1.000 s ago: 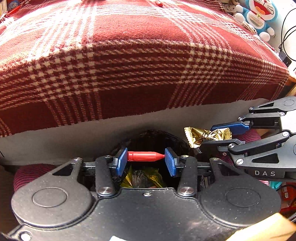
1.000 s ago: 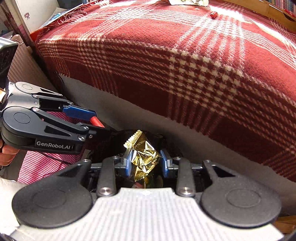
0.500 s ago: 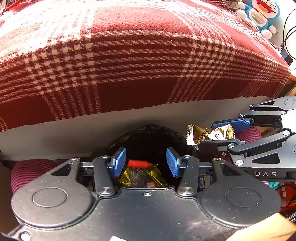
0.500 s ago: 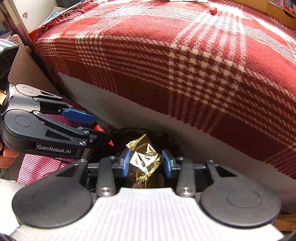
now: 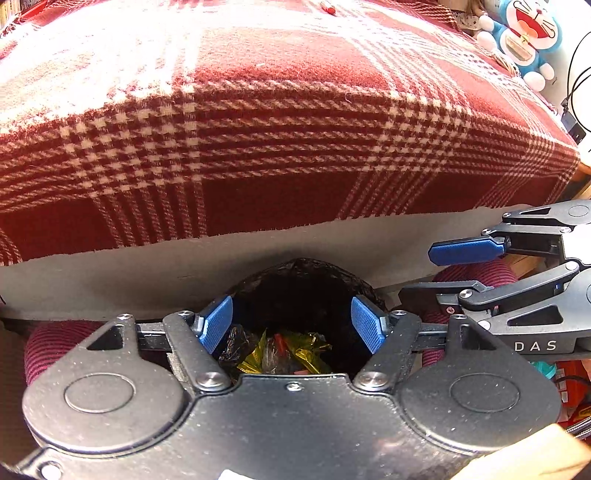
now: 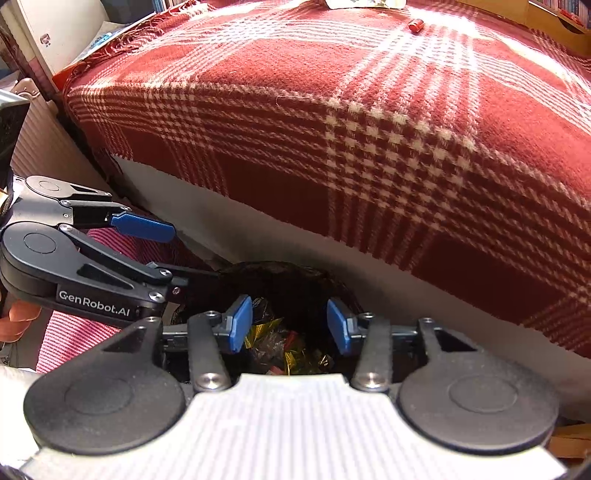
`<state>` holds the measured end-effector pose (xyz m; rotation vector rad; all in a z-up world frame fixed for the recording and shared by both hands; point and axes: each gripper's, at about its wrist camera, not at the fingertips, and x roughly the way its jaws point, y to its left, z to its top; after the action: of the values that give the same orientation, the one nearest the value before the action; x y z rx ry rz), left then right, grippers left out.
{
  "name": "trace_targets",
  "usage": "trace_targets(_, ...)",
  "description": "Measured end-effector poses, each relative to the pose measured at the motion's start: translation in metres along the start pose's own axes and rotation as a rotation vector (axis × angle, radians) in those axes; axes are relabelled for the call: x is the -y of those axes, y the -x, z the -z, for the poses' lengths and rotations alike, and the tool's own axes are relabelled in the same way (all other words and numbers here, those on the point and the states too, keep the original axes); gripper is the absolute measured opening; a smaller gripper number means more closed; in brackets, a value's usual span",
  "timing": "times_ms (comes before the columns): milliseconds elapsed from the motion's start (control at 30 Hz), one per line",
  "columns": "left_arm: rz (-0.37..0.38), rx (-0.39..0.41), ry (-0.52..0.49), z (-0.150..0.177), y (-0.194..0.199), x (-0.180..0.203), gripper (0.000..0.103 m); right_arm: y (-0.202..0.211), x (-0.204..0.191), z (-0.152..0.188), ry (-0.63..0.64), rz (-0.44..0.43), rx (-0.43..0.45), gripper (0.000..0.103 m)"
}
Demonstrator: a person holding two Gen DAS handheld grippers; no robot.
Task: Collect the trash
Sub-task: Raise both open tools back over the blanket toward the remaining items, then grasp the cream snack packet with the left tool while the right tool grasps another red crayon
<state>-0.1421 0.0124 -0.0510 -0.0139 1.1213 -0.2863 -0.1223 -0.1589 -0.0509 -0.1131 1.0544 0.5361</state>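
Now the drop step looks done: the left gripper (image 5: pixel 291 323) and right gripper (image 6: pixel 290 325) hang over the black bin (image 5: pixel 303 280) below the bed, jaws opening with nothing between them, gold wrappers (image 6: pixel 295 356) lying inside; next, reaching for the red scrap (image 6: pixel 416 25) far up the blanket (image 6: pixel 351 129)

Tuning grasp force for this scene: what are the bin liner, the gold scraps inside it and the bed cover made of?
Bin liner: looks like thin black plastic film, glossy and wrinkled at the rim.
Gold scraps: likely metallised foil wrappers, with mirror-bright creases and sharp crumples.
Bed cover: appears to be a woven wool-like blanket, matte and fuzzy, with a red and cream plaid and loose fibres showing.
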Motion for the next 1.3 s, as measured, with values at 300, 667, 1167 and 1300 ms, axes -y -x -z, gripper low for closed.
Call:
trace_targets(300,0.016,0.121,0.01,-0.027,0.037,-0.006,0.073,0.037,0.008,-0.022,-0.008,-0.003,0.116,0.066)
trace_targets(667,-0.02,0.296,0.012,-0.089,0.073,-0.016,0.076,0.076,0.013,-0.07,0.023,0.055,0.306,0.071)
trace_targets(1167,0.004,0.426,0.118,-0.206,0.044,-0.031,0.032,0.045,0.052,-0.147,-0.033,0.164,0.38,0.069)
trace_targets(1300,-0.003,0.43,0.12,-0.245,0.015,-0.028,0.033,0.026,0.058,-0.166,-0.025,0.162,0.362,0.066)
